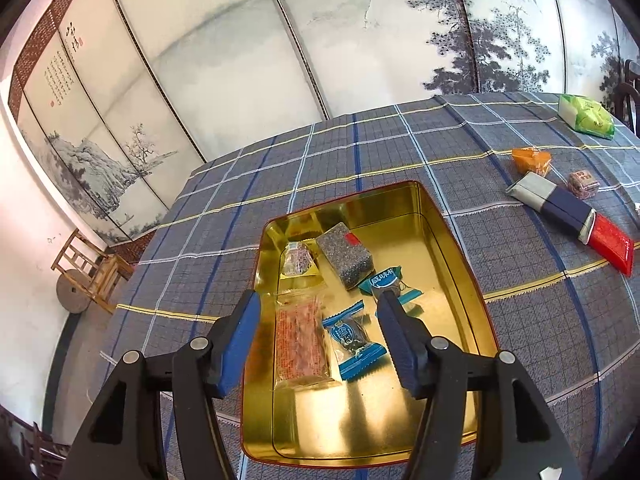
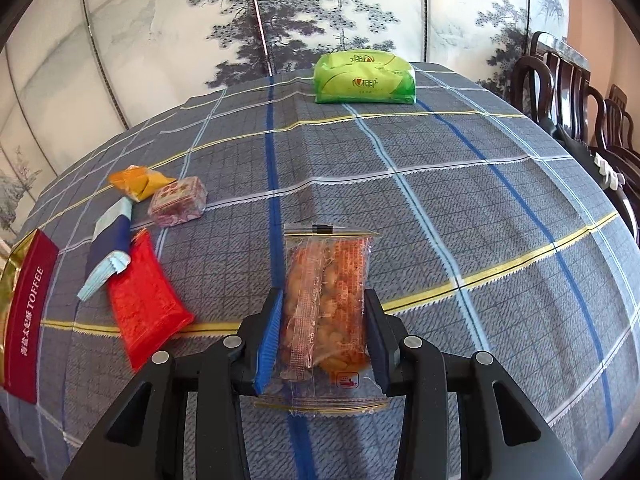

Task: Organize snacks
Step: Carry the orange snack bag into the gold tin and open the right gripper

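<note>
A gold tin [image 1: 452,248] lies open on the plaid tablecloth and holds several wrapped snacks: an orange-red packet [image 1: 300,340], two blue candies [image 1: 354,342], a grey seeded bar [image 1: 346,254] and a small clear-wrapped piece [image 1: 298,260]. My left gripper [image 1: 316,338] is open above the tin, empty. My right gripper [image 2: 322,336] is shut on a clear packet of orange nuts [image 2: 326,300], held above the cloth.
Loose snacks lie on the cloth: a red packet [image 2: 146,308], a blue and white packet [image 2: 110,248], a pink block [image 2: 178,202], an orange wrapper [image 2: 138,182], a green bag [image 2: 364,78]. The red toffee lid [image 2: 28,320] lies left. Dark chairs [image 2: 572,92] stand right.
</note>
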`<state>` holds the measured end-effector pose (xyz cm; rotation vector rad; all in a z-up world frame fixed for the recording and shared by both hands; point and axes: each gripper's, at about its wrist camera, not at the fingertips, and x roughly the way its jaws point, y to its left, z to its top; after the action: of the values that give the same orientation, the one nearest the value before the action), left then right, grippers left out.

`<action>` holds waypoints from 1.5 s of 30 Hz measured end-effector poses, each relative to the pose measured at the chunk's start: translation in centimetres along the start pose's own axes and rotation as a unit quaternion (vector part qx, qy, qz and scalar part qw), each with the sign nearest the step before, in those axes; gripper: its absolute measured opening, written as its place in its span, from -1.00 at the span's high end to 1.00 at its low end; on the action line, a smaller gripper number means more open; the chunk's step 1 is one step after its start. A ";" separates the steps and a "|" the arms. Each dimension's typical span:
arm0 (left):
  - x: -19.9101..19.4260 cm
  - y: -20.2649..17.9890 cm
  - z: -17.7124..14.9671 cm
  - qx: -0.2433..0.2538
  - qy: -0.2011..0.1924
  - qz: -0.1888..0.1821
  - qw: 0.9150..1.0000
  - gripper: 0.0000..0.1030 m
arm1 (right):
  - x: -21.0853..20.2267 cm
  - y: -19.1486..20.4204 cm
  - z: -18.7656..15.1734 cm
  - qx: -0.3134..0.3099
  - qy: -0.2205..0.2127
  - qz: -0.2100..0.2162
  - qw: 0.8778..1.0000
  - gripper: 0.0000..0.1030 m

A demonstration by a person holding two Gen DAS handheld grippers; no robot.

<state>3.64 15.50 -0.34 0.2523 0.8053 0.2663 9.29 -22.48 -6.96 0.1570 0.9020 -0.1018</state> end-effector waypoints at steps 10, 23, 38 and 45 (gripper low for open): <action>-0.2 0.7 -0.5 -0.014 0.000 -0.011 1.000 -0.13 | -4.3 6.0 -0.4 -0.032 -0.021 0.076 0.996 0.22; 0.3 2.9 -1.7 -0.041 0.007 -0.019 0.999 -0.15 | -7.6 20.4 -0.7 -0.129 -0.006 0.216 0.968 0.22; 1.0 6.1 -3.4 -0.074 0.016 -0.014 0.997 -0.19 | -5.8 32.3 -4.2 -0.219 0.058 0.271 0.935 0.22; 1.4 7.0 -3.8 -0.085 0.020 -0.008 0.996 -0.21 | -4.3 35.0 -4.8 -0.238 0.077 0.268 0.930 0.22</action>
<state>0.78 22.98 -1.54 0.0809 0.8185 0.3235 8.38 12.86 -3.26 -0.0478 0.9859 0.6452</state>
